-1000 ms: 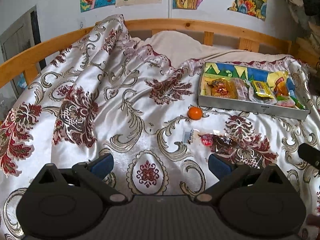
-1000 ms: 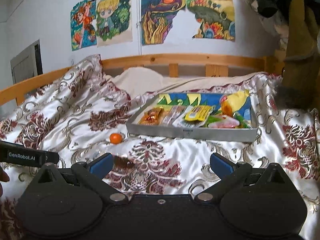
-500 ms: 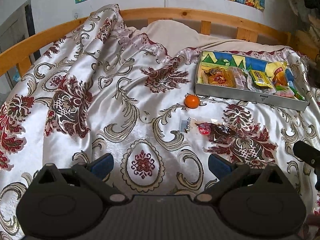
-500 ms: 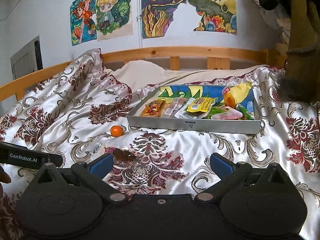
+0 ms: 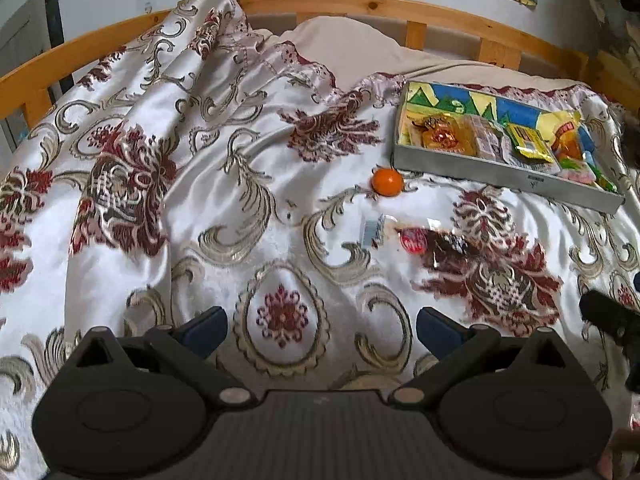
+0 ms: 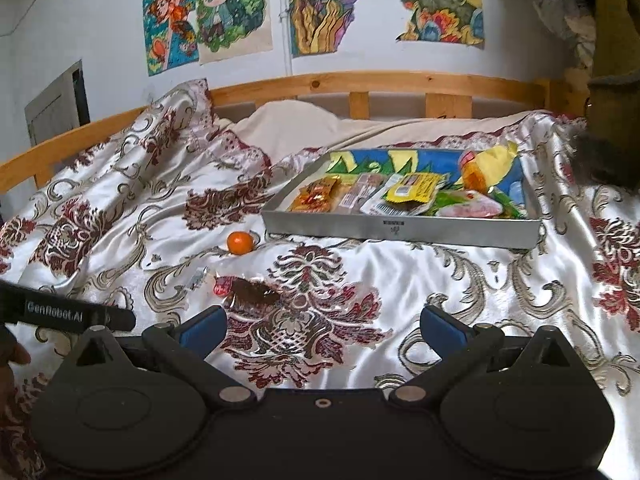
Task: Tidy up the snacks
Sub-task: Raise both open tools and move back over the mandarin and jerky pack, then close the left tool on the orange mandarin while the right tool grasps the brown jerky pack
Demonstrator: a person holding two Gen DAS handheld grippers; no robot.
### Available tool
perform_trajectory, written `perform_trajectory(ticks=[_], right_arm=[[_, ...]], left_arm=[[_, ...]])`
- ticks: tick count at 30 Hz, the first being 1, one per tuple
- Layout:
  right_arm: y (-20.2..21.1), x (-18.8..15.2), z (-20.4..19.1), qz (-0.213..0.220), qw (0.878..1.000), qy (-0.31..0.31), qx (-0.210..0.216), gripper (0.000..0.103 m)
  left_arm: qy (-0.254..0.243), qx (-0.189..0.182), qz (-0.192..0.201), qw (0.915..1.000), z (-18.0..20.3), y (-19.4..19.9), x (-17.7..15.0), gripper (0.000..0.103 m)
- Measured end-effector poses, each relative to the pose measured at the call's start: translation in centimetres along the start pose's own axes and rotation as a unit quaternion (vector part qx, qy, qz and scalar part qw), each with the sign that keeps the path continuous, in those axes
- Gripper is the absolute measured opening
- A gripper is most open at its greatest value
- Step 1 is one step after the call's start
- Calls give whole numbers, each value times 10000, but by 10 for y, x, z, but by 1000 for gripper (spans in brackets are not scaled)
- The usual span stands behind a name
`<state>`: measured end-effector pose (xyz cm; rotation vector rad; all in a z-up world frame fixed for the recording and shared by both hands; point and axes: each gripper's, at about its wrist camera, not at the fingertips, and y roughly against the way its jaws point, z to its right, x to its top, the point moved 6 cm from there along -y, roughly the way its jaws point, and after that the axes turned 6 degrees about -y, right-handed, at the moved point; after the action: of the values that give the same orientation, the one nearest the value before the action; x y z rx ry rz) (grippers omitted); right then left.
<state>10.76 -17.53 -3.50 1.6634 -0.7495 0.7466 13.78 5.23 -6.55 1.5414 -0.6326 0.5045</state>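
Observation:
A grey tray (image 5: pixel 504 172) (image 6: pixel 400 227) packed with several wrapped snacks lies on the patterned bedspread at the far right. Just left of its near corner sits a small orange (image 5: pixel 387 181) (image 6: pixel 240 242). Closer in lies a clear packet with dark contents and a red label (image 5: pixel 434 242) (image 6: pixel 248 294), beside a small silvery wrapper (image 5: pixel 371 231) (image 6: pixel 197 279). My left gripper (image 5: pixel 322 328) hovers open over the bedspread, short and left of the packet. My right gripper (image 6: pixel 323 326) is open too, with the packet just beyond its left finger.
A wooden bed rail (image 5: pixel 360 2) (image 6: pixel 360 80) runs around the far side, with a beige pillow (image 5: pixel 352 40) against it. The bedspread bunches into a high fold at the left (image 5: pixel 192 60). A dark soft toy (image 6: pixel 608 80) stands at the right edge.
Both grippers have moved forward and lower over the bed, so the orange, packet and tray appear nearer. Nothing on the bed has shifted, and both jaws stay open.

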Motion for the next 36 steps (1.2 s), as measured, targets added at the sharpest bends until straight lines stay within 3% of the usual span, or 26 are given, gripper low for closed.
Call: perform_trajectory(ticks=[6, 12, 17, 23, 26, 36], right_arm=[[-21, 5, -13, -229, 9984, 465, 239, 102], [-44, 5, -21, -434, 9943, 903, 359, 102], [-62, 1, -27, -612, 9894, 1231, 461, 102], [-90, 0, -38, -723, 9758, 1938, 709, 102], [-105, 1, -45, -695, 9665, 2320, 855, 102], [-141, 1, -76, -804, 9355, 3014, 1662, 78]], left_arm=[[-119, 12, 133, 9998, -1, -24, 26, 102], [412, -375, 265, 9981, -13, -55, 50, 102], [77, -329, 666, 9972, -13, -73, 70, 102], [-239, -595, 701, 9955, -8, -96, 90, 102], [-106, -560, 644, 9963, -12, -106, 89, 102], [-120, -1128, 777, 9905, -4, -119, 97, 102]])
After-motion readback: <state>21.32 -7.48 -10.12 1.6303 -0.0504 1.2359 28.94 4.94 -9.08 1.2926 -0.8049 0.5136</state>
